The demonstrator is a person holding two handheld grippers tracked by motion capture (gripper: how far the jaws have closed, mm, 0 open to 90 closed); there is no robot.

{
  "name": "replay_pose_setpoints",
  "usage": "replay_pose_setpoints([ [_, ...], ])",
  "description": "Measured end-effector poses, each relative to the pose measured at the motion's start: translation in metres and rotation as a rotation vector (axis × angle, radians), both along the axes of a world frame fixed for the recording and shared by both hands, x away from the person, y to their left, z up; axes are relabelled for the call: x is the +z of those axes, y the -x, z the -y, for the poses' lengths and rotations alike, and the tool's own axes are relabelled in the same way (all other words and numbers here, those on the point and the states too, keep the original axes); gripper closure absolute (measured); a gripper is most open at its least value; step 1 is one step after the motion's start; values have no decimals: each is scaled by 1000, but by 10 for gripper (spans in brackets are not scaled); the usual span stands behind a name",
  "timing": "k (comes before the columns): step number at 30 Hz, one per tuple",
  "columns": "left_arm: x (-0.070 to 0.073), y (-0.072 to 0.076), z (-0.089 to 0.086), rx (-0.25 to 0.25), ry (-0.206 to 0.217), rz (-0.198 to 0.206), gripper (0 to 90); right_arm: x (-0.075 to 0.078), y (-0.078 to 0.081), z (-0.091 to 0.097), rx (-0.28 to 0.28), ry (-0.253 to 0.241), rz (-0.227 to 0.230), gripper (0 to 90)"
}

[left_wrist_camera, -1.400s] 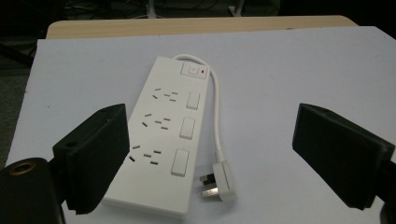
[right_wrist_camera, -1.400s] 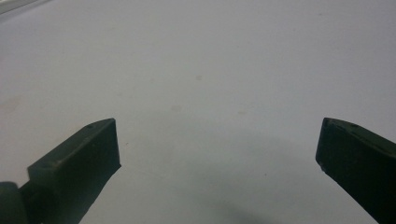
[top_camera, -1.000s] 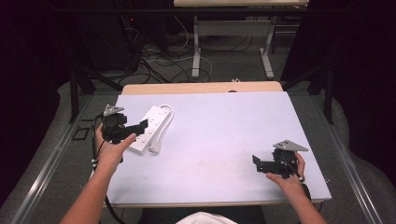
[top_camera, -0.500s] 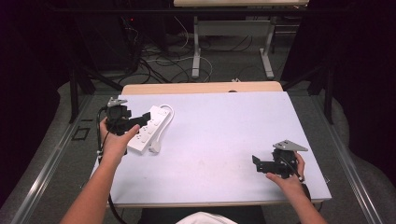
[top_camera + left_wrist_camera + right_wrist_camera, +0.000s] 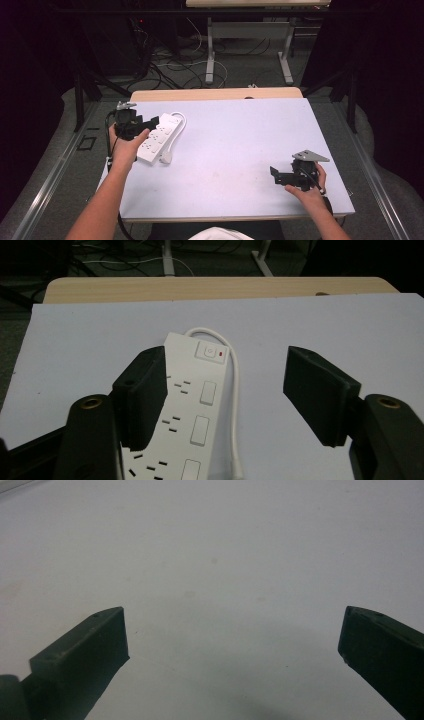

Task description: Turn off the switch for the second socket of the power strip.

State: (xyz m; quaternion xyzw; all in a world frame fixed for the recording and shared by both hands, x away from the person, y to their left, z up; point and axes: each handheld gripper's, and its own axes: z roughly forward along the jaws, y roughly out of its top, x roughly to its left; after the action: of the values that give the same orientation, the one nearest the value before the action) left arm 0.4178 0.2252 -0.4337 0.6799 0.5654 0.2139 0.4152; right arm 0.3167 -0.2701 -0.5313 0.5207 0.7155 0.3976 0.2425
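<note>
**Left claw closing over power strip; right claw idle and open**

Nearest the person, the right claw (image 5: 274, 175) rests low over the near right part of the bench (image 5: 240, 140), held in the right hand (image 5: 305, 187). Its jaws stand wide apart with nothing but bare bench surface between them, as the right gripper view confirms.

Further out, at the left side of the bench, the left claw (image 5: 152, 122) sits over the white power strip (image 5: 192, 405). Its jaws have just been closing and are part open; the strip lies between them, one jaw over the strip's edge, the other clear of its white cord (image 5: 234, 390). No firm pinch is evident.

The strip lies flat, angled, its switch end with a red indicator (image 5: 220, 353) pointing away. Beyond the bench, cables (image 5: 165, 65) lie on the floor.
</note>
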Motion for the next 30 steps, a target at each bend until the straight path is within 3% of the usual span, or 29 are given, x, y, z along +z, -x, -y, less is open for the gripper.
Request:
replay_pose_setpoints([
  [9, -4, -7, -1, -16, 8, -10, 468, 0, 0, 0, 5, -4, -5, 0],
  [21, -14, -20, 6, -17, -5, -33, 472, -1, -1, -1, 13, -5, -12, 0],
  [28, -21, -27, 9, -18, -17, -63, 495, -1, -1, 0, 17, -3, -11, 0],
  [30, -23, -30, 11, -27, -18, -87, 501, -2, -2, 0, 18, -1, -12, 0],
])
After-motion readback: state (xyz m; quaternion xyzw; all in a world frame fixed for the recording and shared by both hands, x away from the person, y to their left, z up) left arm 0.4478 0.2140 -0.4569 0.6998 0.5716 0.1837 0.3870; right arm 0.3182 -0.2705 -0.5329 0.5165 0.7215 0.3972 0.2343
